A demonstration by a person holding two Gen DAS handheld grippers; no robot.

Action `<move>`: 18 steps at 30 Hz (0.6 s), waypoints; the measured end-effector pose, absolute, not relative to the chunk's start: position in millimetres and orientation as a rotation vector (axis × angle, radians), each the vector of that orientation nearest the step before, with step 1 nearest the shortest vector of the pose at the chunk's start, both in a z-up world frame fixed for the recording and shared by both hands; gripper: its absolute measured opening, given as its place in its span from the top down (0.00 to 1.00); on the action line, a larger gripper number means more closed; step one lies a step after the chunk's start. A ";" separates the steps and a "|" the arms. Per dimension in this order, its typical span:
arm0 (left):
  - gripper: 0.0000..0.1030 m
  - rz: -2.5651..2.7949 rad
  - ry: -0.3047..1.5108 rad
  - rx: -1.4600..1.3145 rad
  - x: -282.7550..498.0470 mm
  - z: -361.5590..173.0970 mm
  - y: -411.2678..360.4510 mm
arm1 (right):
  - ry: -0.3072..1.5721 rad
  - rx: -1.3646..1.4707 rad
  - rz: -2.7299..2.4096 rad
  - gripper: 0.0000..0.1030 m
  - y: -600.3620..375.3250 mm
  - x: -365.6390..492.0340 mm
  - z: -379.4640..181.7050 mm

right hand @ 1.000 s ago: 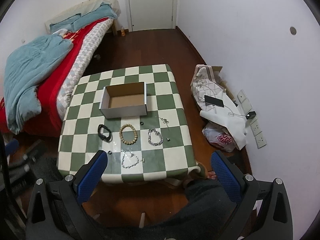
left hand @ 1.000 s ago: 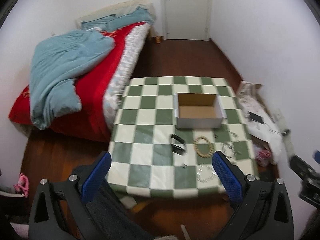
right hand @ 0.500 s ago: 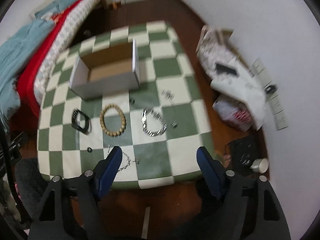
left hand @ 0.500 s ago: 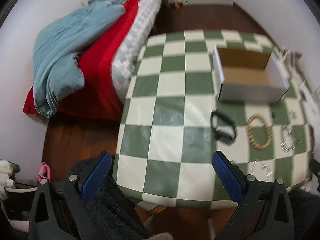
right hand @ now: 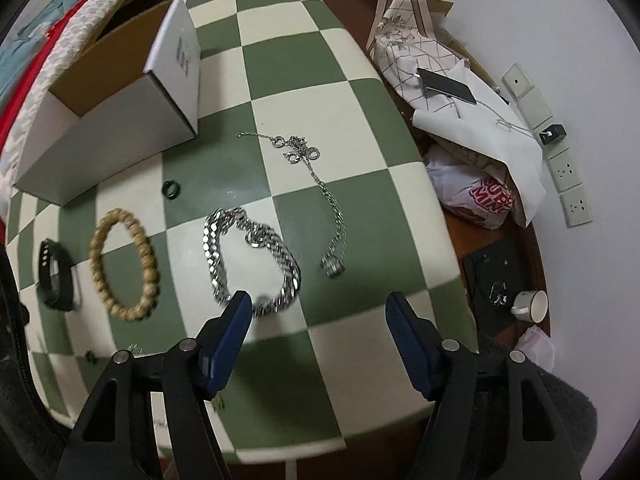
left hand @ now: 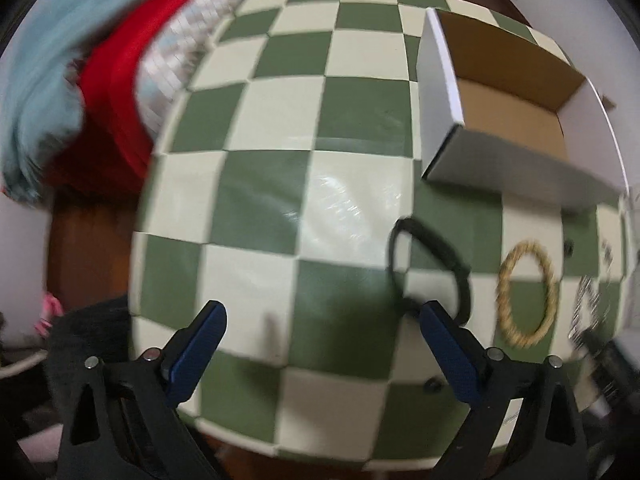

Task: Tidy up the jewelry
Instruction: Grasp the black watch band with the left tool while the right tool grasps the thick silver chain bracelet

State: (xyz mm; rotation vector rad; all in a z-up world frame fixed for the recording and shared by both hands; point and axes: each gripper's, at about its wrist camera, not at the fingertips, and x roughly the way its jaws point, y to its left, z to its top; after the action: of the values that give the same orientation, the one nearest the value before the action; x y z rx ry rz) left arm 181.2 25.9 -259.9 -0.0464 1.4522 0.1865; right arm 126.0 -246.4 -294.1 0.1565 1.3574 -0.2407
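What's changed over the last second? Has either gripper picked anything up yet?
Both grippers came down toward the table: the left gripper near the black band, the right gripper over the silver chain bracelet. Both remain open and empty. Jewelry and box unmoved.

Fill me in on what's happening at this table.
A person holding two grippers is about to sort jewelry. Both the left gripper and the right gripper hang open above the checkered table, holding nothing. The black band, beaded bracelet, silver chain bracelet and thin necklace lie loose beside the cardboard box, which looks empty.
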 end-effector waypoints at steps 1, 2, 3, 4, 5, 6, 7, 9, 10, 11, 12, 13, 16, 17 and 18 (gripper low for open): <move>0.10 0.177 1.463 -0.078 186.5 -264.2 26.6 | 1.357 0.161 -0.237 0.31 -247.5 128.6 -297.5; 0.17 0.159 1.480 -0.114 193.1 -270.4 27.2 | 1.353 0.172 -0.234 0.32 -248.1 129.0 -299.4; 0.26 0.155 1.492 -0.118 196.7 -274.0 26.9 | 1.336 0.188 -0.234 0.33 -248.7 128.4 -299.3; 0.29 0.147 1.505 -0.120 200.4 -278.3 25.6 | 1.328 0.185 -0.235 0.34 -248.1 128.4 -299.0; 0.37 0.134 1.518 -0.121 203.3 -282.9 24.4 | 1.319 0.186 -0.234 0.34 -248.3 129.1 -299.5; 0.43 0.118 1.527 -0.111 205.2 -287.5 22.5 | 1.309 0.187 -0.235 0.36 -247.8 129.0 -299.7; 0.47 0.106 1.495 -0.120 205.0 -284.4 22.7 | 1.295 0.183 -0.232 0.40 -246.8 128.7 -299.7; 0.60 0.085 1.470 -0.099 205.5 -279.9 20.9 | 1.267 0.167 -0.224 0.56 -245.8 128.8 -298.1; 0.71 0.070 1.458 -0.082 205.2 -276.8 18.8 | 1.259 0.158 -0.219 0.75 -246.5 129.3 -296.4; 0.97 0.046 1.445 -0.044 204.7 -272.5 14.2 | 1.255 0.150 -0.210 0.82 -245.7 129.7 -295.7; 0.99 0.044 1.448 -0.015 204.1 -271.2 11.0 | 1.255 0.140 -0.208 0.92 -245.0 130.3 -295.5; 0.99 0.043 1.443 0.012 203.4 -269.2 7.2 | 1.255 0.139 -0.206 0.92 -246.4 130.6 -295.6; 0.99 0.050 1.417 0.068 197.0 -260.4 3.7 | 1.248 0.194 -0.195 0.92 -254.4 128.8 -294.7; 1.00 0.051 1.409 0.071 194.4 -256.4 4.3 | 1.240 0.218 -0.193 0.92 -255.7 126.8 -291.1; 1.00 0.055 1.396 0.078 191.1 -250.5 5.1 | 1.221 0.239 -0.190 0.92 -257.5 123.5 -284.6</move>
State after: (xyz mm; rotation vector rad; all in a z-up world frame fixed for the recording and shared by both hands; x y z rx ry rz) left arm 191.1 5.1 -250.5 0.0779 1.3963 0.0547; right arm 123.5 -257.5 -284.6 0.2392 1.2209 -0.1896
